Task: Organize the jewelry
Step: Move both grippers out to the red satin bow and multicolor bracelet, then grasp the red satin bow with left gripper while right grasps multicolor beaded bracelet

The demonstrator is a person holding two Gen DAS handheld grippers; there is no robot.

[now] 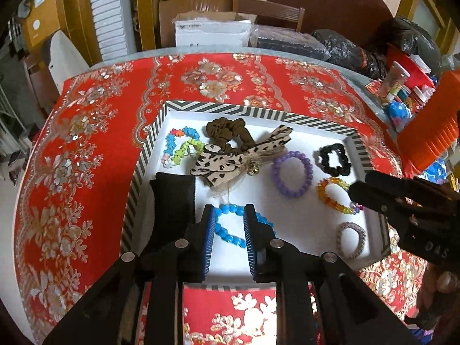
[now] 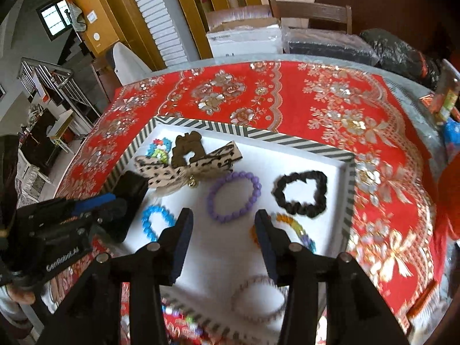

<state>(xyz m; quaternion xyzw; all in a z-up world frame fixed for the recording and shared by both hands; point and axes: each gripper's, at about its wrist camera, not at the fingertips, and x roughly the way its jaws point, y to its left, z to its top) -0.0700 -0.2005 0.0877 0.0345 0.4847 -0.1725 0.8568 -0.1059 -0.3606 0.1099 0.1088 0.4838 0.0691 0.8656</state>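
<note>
A white tray with a striped rim (image 1: 227,108) (image 2: 299,143) lies on the red cloth. In it lie a blue bead bracelet (image 1: 230,228) (image 2: 149,221), a purple bracelet (image 1: 291,172) (image 2: 234,197), a black scrunchie (image 1: 333,156) (image 2: 300,191), an amber bracelet (image 1: 330,194) (image 2: 299,228), a grey hair tie (image 1: 352,240) (image 2: 258,299), a brown scrunchie (image 1: 224,130), a leopard bow (image 1: 230,156) (image 2: 184,166), a multicolour bracelet (image 1: 181,146) and a black cushion (image 1: 172,201) (image 2: 129,201). My left gripper (image 1: 229,218) is open above the blue bracelet. My right gripper (image 2: 222,221) is open above the tray's near middle.
A red embroidered cloth (image 1: 86,143) covers the round table. An orange box (image 1: 431,132) and small bottles (image 1: 396,82) stand at the right. Boxes and black bags (image 1: 345,46) sit behind the table, with a chair (image 2: 310,11). Loose beads (image 2: 178,316) lie before the tray.
</note>
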